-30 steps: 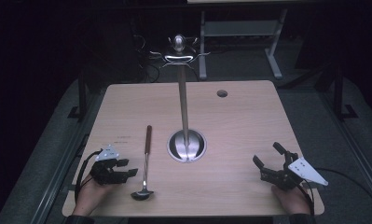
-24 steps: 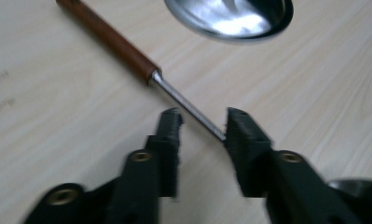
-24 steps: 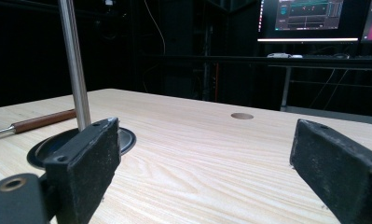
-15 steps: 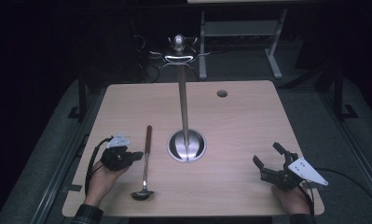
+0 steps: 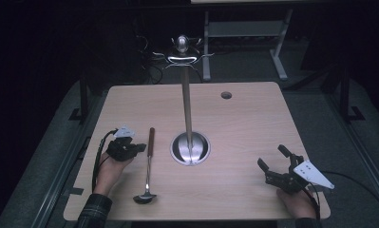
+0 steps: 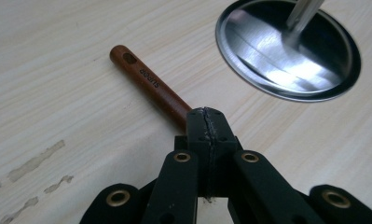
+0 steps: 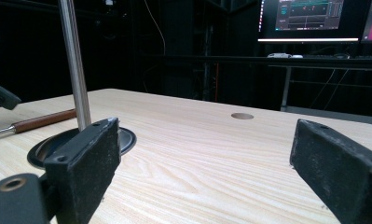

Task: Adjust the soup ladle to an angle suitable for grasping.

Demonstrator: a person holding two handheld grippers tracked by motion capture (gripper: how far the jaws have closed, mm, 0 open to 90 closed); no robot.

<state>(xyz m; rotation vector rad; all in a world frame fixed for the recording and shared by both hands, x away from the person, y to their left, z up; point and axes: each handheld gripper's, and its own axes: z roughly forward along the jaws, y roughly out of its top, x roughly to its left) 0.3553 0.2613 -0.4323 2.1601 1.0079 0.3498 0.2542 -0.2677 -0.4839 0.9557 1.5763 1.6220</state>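
The left gripper (image 6: 207,116) has its jaws pressed together with nothing between them, and its tip sits right over the ladle (image 5: 148,166). The brown handle (image 6: 148,86) runs straight out ahead of the jaws. The right gripper (image 5: 275,164), jaws spread wide, is far off.

A light wooden table (image 5: 253,137) has a small round hole (image 5: 226,95) near its far edge. At its middle stands a metal stand: a round shiny base (image 5: 190,148), an upright pole (image 5: 186,102), and curled hooks (image 5: 182,56) on top. Beyond, monitors (image 7: 314,18) glow above a dark desk.
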